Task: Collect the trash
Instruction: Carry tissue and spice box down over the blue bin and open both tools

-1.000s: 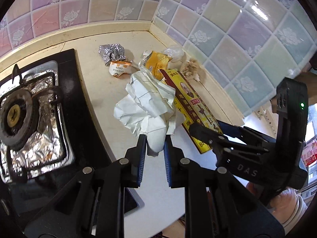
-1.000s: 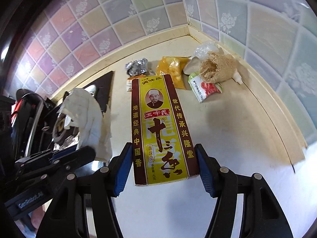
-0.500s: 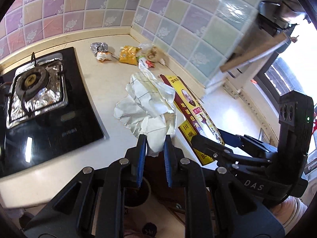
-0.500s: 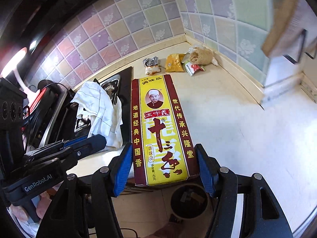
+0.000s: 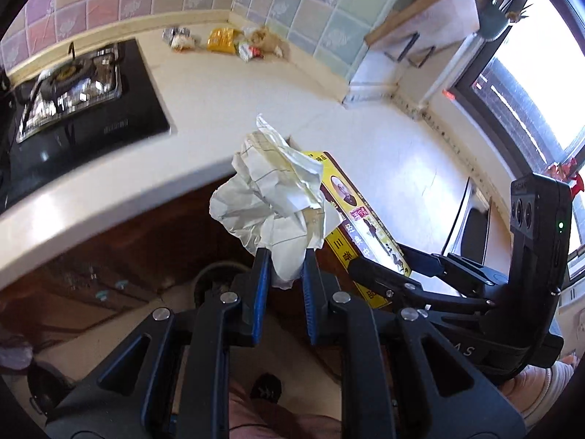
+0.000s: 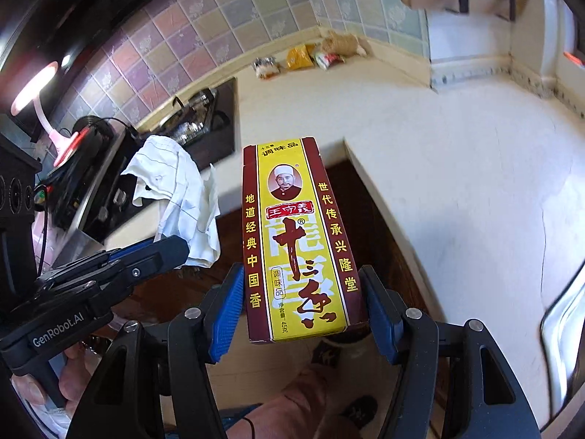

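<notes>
The crumpled paper hung pinched in the left tool, the yellow seasoning box clamped in the right tool, both carried off the tabletop edge. Next: release over a bin (a dark round one seemingly below).

pale L-shaped counter, black hob set in at its left, bunch of wrappers way back in the tiled corner, sink at right
</notes>
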Action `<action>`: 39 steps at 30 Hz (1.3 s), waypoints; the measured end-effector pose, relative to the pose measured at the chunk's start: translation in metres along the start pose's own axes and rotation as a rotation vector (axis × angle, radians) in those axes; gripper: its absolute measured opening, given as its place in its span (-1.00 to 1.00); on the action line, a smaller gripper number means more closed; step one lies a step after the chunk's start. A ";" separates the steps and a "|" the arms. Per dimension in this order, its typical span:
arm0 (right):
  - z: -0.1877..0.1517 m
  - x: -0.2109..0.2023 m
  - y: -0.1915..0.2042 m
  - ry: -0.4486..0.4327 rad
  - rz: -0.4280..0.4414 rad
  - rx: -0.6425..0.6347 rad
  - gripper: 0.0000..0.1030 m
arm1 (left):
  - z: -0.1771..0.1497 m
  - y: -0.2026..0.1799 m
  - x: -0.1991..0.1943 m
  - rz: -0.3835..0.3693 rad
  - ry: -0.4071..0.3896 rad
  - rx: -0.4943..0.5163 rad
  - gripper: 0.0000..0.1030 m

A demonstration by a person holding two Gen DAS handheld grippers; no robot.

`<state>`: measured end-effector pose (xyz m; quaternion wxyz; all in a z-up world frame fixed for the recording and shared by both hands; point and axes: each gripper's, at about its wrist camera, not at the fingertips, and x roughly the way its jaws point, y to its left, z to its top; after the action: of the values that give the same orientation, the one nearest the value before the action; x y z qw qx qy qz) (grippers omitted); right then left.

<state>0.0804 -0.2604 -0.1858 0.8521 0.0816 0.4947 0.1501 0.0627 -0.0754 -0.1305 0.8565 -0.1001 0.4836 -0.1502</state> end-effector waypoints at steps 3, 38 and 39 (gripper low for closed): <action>-0.024 0.019 -0.007 0.059 -0.003 0.021 0.20 | -0.022 0.005 0.023 0.008 0.052 -0.002 -0.71; -0.285 0.418 -0.158 0.322 -0.136 0.279 0.40 | -0.200 0.178 0.463 0.075 0.405 0.071 0.18; -0.289 0.418 -0.159 0.316 -0.143 0.282 0.42 | -0.200 0.180 0.464 0.083 0.399 0.074 0.28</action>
<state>0.0519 -0.2721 -0.7179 0.7526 0.1404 0.6427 0.0296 0.1462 -0.0767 -0.6606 0.7524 -0.0166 0.6413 -0.1493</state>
